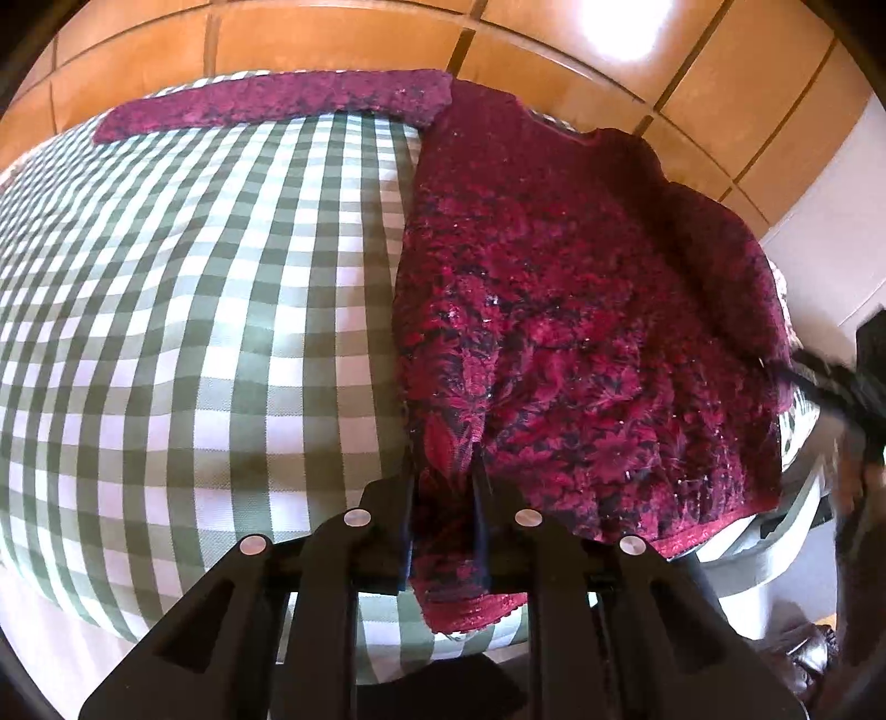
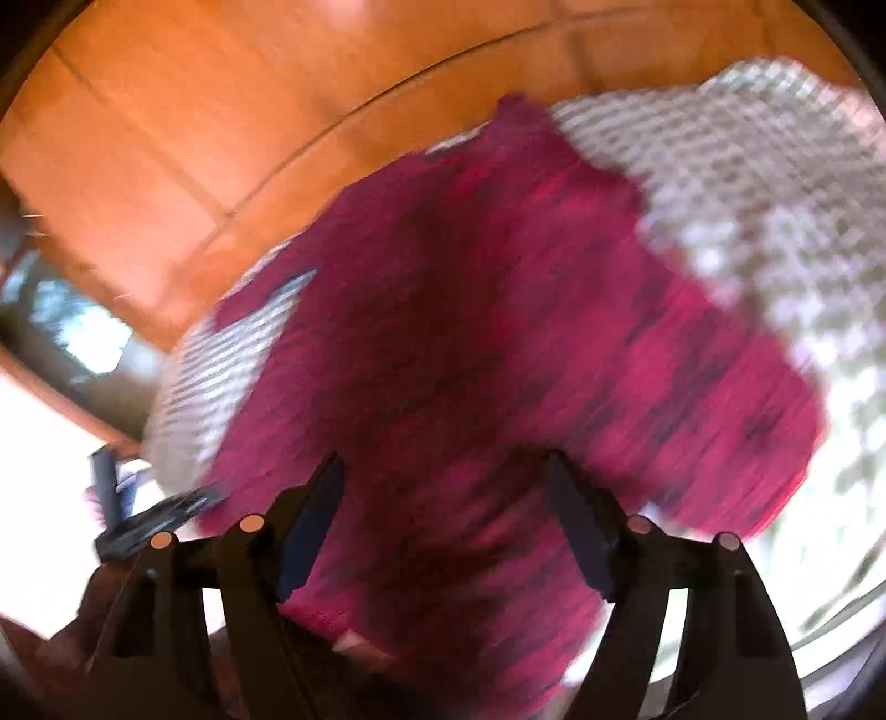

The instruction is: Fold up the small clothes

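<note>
Sweater [image 1: 581, 310] is the main thing here, a fuzzy maroon knit with darker flecks, spread on a green-and-white checked cloth [image 1: 194, 310] that covers the surface. Beyond the surface edge there's an orange tiled floor [image 1: 343, 39].

Left tongs [image 1: 443, 493] are angled steeply down at the near hem of the sweater. The two black fingers sit close together and a fold of the hem is pinched between them, so they're clenched on the knit. From there the body of the sweater stretches up and to the right, and one sleeve [image 1: 277, 102] runs out flat to the left along the far edge of the cloth, well ahead of the tongs. At the right rim of that view there's a dark, blurred bit of the other tool beside the sweater's right side.

Right wrist view is badly motion-smeared. Right tongs [image 2: 443, 509] also tilt down, with the fingers standing wide apart. The sweater fills the space ahead of and under them, but nothing looks gripped, so I'd call them released. Checked cloth shows to the upper right and a strip of it on the left. A dark blurry object lies just left of the tongs; can't tell what it is.
</note>
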The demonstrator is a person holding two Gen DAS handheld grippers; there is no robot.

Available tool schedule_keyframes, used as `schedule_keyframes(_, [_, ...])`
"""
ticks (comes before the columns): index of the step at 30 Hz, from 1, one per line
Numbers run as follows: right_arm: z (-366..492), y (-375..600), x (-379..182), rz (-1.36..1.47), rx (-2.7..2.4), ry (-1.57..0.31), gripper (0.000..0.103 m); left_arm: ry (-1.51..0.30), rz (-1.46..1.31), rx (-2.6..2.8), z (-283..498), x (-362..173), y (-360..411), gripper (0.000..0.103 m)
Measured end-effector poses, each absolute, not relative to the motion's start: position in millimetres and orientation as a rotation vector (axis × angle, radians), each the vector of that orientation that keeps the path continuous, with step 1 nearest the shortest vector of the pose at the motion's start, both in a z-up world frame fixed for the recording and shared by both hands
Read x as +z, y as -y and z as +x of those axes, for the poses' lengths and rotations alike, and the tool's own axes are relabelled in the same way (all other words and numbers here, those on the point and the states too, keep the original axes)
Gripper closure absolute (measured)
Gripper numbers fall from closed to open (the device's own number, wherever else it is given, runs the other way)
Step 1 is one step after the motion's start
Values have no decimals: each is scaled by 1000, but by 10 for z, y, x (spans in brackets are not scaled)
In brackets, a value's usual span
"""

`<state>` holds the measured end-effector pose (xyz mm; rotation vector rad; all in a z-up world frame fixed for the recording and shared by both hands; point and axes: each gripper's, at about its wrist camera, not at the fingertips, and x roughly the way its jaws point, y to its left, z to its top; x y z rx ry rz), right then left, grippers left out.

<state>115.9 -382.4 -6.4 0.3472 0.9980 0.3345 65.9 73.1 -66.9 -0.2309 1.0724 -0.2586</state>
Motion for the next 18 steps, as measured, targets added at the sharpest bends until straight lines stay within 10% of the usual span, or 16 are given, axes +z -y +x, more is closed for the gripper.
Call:
schedule_keyframes(6, [1458,4871,312,384,-271,-730,12,-1072,-256,-261,458,-695,-811,78])
schedule_keyframes(13, [836,4414,-158,465,220,-1005,14,-1082,-274,-295,487,-717,-846,75])
schedule_keyframes(16, [537,3936,-462,389,311,-1102,26,-1090,-275,-311,530,-724,-837,76])
schedule_keyframes(18, [536,3671,-611,308,315,-1153,54,-1087,-275,-326,535,-705,-818,84])
